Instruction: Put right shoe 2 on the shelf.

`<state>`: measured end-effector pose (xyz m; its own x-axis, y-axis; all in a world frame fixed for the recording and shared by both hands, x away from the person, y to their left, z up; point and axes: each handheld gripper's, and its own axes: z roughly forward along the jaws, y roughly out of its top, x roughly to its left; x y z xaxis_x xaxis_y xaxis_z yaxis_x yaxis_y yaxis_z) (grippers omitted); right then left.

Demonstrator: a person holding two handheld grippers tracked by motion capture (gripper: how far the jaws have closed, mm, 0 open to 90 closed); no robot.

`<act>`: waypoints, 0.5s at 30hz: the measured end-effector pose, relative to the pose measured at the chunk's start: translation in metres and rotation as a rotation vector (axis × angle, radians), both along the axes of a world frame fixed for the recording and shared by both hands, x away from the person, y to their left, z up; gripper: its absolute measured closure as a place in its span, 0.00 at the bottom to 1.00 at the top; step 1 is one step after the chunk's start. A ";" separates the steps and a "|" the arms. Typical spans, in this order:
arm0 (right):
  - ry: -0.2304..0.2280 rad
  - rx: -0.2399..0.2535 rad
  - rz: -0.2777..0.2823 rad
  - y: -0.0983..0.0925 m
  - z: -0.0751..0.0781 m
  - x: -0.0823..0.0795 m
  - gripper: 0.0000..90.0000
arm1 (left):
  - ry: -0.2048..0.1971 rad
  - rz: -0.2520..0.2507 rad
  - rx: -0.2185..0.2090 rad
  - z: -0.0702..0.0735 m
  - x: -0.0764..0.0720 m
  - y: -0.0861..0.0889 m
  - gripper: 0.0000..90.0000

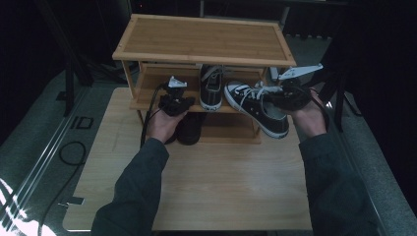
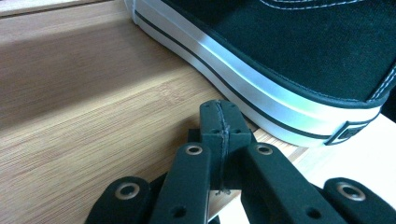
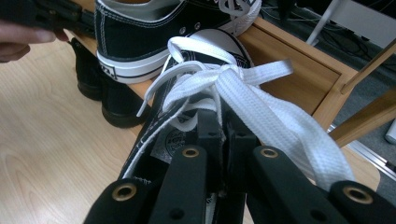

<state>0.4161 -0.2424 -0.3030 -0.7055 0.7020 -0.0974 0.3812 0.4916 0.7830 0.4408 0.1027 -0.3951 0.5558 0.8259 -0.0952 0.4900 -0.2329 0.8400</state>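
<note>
A black canvas sneaker (image 1: pixel 255 105) with white laces (image 3: pixel 243 88) hangs tilted in front of the wooden shoe rack (image 1: pixel 204 39). My right gripper (image 1: pixel 278 97) is shut on its tongue area, and in the right gripper view the jaws (image 3: pixel 219 128) are pressed together under the laces. A matching sneaker (image 1: pixel 211 88) stands on the rack's middle shelf (image 2: pixel 93 93). Just left of that sneaker's heel (image 2: pixel 303 51), my left gripper (image 1: pixel 174 102) rests at the shelf's front edge. Its jaws (image 2: pixel 219 119) are shut with nothing between them.
A dark shoe (image 1: pixel 189 129) sits low under the middle shelf, at the rack's front. The light wooden table (image 1: pixel 196 182) stretches toward the person. Cables (image 1: pixel 74 152) lie on the floor at the left, and a dark stand (image 1: pixel 339 93) rises at the right.
</note>
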 end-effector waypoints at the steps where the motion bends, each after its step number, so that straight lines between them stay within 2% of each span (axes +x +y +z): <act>1: 0.000 0.007 -0.004 0.000 0.000 0.001 0.98 | 0.000 0.000 0.000 0.000 0.000 0.000 1.00; 7: 0.002 0.041 -0.027 0.004 -0.002 0.006 0.98 | -0.002 0.004 -0.008 0.000 0.000 0.000 1.00; 15: 0.006 0.041 -0.040 0.011 -0.003 0.010 0.97 | -0.003 0.005 -0.012 -0.001 0.000 0.000 1.00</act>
<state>0.4257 -0.2318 -0.3059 -0.6772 0.7330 -0.0640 0.4044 0.4435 0.7998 0.4408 0.1025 -0.3958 0.5517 0.8276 -0.1034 0.4883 -0.2200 0.8445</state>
